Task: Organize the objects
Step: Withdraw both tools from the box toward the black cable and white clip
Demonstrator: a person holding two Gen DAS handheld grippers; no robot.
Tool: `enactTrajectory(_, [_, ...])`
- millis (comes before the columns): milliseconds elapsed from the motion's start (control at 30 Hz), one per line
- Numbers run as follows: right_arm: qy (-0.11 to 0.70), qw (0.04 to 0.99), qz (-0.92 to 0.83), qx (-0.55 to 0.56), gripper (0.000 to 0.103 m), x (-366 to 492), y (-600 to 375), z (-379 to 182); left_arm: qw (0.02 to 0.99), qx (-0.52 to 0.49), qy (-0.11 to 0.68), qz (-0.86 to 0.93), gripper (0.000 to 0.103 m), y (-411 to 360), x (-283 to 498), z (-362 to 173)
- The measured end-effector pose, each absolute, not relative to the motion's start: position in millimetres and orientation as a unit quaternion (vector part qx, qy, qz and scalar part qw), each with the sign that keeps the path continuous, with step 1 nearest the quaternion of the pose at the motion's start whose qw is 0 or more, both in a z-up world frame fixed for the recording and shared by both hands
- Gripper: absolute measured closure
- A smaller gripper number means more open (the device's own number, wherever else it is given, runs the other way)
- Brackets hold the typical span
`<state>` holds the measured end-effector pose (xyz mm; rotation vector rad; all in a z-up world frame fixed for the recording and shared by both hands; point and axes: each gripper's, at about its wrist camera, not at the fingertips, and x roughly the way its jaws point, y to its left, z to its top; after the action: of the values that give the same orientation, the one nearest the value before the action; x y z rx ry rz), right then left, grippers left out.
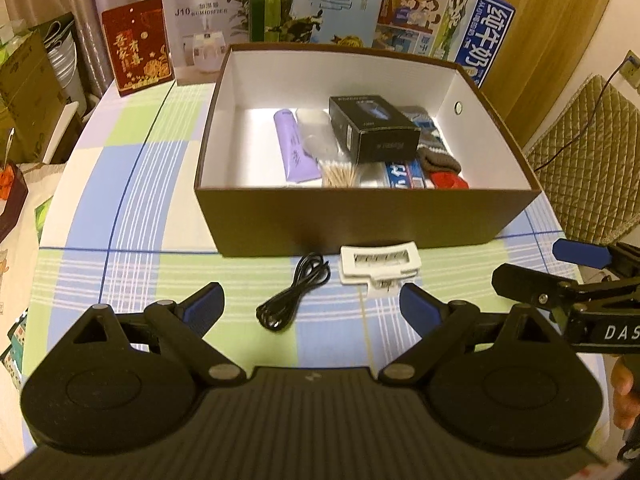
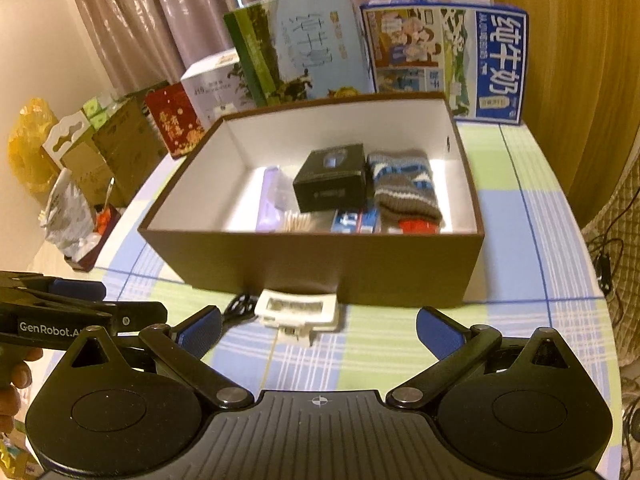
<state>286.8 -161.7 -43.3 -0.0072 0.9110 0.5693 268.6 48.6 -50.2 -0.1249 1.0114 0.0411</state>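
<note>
Two pairs of black, blue-padded tongs hover low over the checked blue, green and white counter (image 1: pixel 132 200): the left tongs (image 1: pixel 312 304) and the right tongs (image 2: pixel 318 330) both stand wide apart, empty. Just ahead of the left tongs, at twelve o'clock, lies a coiled black cable (image 1: pixel 294 292); at one o'clock beside it, near but apart, sits a flat white plastic clip-like holder (image 1: pixel 378 266), touching or almost touching the front wall of the open brown cardboard box (image 1: pixel 360 220). From the right tongs the holder shows at eleven o'clock.

The cable looks light and limp, likely to uncoil if lifted by one strand; pinching across the bunched loops seems the safer hold. The holder appears light, stiff and smooth, best taken across its narrow edges.

Inside the box rest a lilac tube (image 1: pixel 294 148), a bundle of cotton swabs (image 1: pixel 340 176), a small black carton (image 1: pixel 374 128) and a striped knitted sock (image 2: pixel 404 188). Beyond, at twelve o'clock, printed cartons (image 1: pixel 440 20) stand upright along the counter's far edge.
</note>
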Motion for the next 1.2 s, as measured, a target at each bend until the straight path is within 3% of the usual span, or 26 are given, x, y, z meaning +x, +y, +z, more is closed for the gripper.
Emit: enactTrajectory(1200, [0.489, 0.839, 0.24, -0.005, 0.002, 283.8, -140.7, -99.5, 0.859, -0.053, 0.51, -0.003, 0.011, 73.5, 276.1, -109.8])
